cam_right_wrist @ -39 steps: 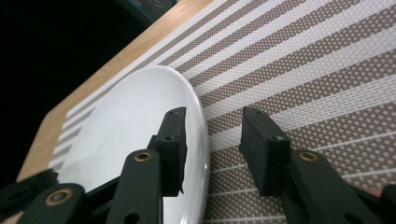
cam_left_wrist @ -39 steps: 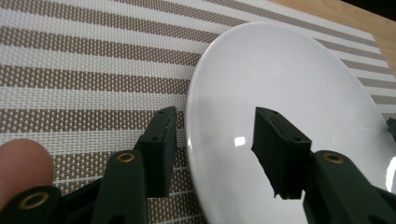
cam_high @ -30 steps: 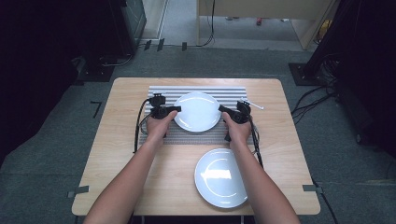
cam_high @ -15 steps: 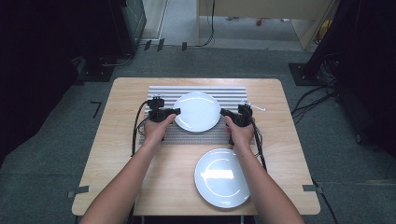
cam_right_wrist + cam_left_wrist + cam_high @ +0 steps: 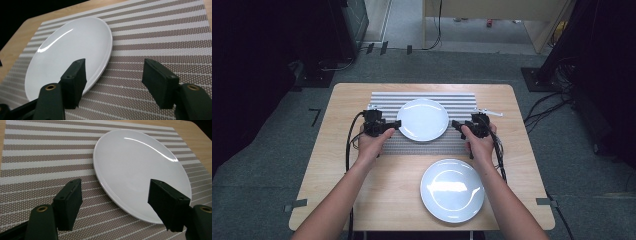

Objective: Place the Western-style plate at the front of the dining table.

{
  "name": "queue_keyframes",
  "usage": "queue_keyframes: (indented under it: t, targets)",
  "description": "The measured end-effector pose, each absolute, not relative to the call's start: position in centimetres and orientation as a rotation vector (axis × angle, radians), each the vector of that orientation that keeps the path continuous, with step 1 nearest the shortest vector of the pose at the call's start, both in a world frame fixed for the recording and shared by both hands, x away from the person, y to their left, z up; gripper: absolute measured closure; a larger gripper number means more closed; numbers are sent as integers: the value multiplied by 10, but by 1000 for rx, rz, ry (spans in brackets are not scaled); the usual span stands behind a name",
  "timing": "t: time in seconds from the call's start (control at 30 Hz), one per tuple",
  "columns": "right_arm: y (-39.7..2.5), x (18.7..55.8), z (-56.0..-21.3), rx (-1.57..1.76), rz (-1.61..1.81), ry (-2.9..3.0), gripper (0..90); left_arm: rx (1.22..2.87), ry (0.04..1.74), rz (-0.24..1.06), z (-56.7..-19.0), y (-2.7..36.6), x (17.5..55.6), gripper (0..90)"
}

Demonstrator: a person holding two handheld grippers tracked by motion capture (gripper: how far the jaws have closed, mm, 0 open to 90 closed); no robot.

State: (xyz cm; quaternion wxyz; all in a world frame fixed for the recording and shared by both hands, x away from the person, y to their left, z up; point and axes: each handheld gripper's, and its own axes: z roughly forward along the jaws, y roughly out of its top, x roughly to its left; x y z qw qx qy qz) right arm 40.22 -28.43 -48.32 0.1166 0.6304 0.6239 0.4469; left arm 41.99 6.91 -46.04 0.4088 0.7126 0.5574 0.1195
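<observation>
— Nearest item?

— A second round white ceramic plate [image 5: 452,190] on the bare wooden table [image 5: 337,170], just ahead of the person.

— Grippers?

— Left gripper [image 5: 388,127] and right gripper [image 5: 458,126] both stand open, gripping nothing. They flank the round white ceramic plate [image 5: 422,119] lying flat on the striped woven placemat [image 5: 462,101]; left nearer its rim, right slightly apart.

— Markings?

— None legible.
</observation>
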Motion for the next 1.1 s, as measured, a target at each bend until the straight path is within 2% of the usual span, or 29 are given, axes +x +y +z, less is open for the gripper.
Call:
queue_keyframes:
  t: [0.27,0.7,1.1]
  targets:
    - [-291,382,-475,1749,1299,1856,341,1791,1365,320,-450,79,401,212]
    - [-301,356,-458,1647,1258,1896,266,1782,1314,334,-437,98,373,114]
    - [-322,331,-449,1628,1257,1884,254,1783,1294,401,-432,116,346,93]
